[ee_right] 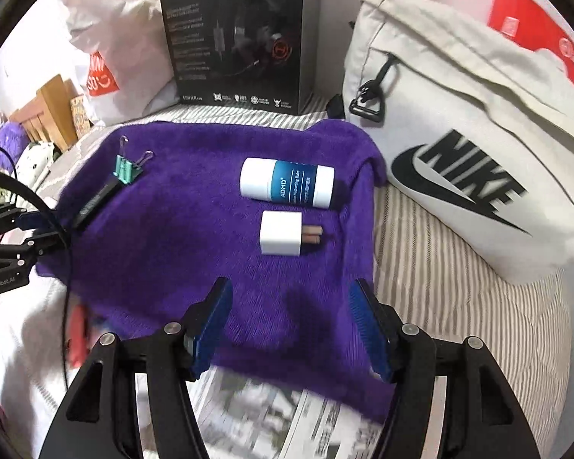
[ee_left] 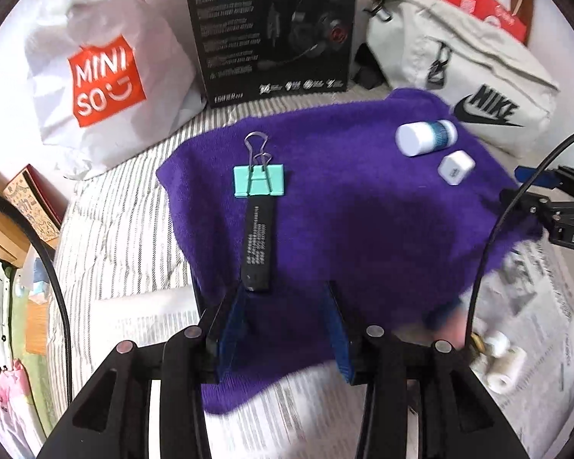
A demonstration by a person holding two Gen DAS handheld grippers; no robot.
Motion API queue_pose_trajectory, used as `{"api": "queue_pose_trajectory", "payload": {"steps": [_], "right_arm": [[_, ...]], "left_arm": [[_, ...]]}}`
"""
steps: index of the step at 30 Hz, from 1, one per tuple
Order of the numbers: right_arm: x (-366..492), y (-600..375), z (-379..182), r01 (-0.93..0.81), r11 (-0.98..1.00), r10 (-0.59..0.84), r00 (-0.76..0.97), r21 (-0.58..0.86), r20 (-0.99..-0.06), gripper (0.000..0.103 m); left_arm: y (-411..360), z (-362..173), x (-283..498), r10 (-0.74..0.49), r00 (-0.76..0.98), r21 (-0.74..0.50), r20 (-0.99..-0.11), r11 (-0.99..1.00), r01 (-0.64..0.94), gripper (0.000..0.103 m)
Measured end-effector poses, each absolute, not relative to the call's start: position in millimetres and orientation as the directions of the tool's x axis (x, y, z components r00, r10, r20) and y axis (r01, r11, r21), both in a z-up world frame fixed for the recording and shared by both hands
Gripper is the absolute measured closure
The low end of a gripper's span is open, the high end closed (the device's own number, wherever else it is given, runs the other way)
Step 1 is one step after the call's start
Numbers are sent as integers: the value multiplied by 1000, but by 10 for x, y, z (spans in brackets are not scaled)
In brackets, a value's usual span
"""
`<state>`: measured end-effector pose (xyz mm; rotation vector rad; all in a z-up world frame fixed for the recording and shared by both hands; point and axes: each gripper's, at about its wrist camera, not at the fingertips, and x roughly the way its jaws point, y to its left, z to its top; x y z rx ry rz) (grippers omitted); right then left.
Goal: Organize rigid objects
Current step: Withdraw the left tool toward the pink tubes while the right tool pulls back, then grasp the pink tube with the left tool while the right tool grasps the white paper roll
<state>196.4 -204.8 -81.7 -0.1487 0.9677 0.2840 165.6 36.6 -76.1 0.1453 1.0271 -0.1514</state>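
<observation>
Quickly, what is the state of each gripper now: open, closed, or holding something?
Left gripper: open, holding nothing; black stick lies by one finger.
Right gripper: open, empty.

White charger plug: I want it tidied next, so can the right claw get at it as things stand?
Probably yes: the right claw is open, and only bare purple towel lies before the plug.

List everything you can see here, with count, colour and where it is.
Towel: one, purple, spread on the striped bedding.
Binder clip: one, teal, on towel, far left.
Black stick: one, just below the clip, on towel.
Bottle: one, white with blue label, lying on towel.
Charger plug: one, white, beside bottle.
Headset box: one, black, upright behind towel.
Nike bag: one, off-white, right.
Miniso bag: one, white, left.
Newspaper: under towel's near edge.
Left gripper: jaws open.
Right gripper: jaws open.
</observation>
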Motion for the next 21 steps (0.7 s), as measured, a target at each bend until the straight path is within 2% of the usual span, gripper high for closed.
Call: {"api": "queue_pose_trajectory", "payload": {"steps": [7,12,16,21], "right_arm": [[1493,-2120,-672,-267,962,197,555,52,-808,36],[1155,-2225,-629,-242,967,206,577,75,-790,36],[988,-2316,-633,-229,964,245,579,133,-777,35],[937,-2312,-648,-225,968,225,578,113,-785,35]], "left_arm": [[260,-656,1237,-130,521,-15,-844,976,219,60],[111,-773,1180,-217,491,-135,-844,971,197,60],[-77,-917,1187,-233,458,-153,-858,967,206,60],[-224,-1048,1259,-238,411,-163,-880,964,209,59]]}}
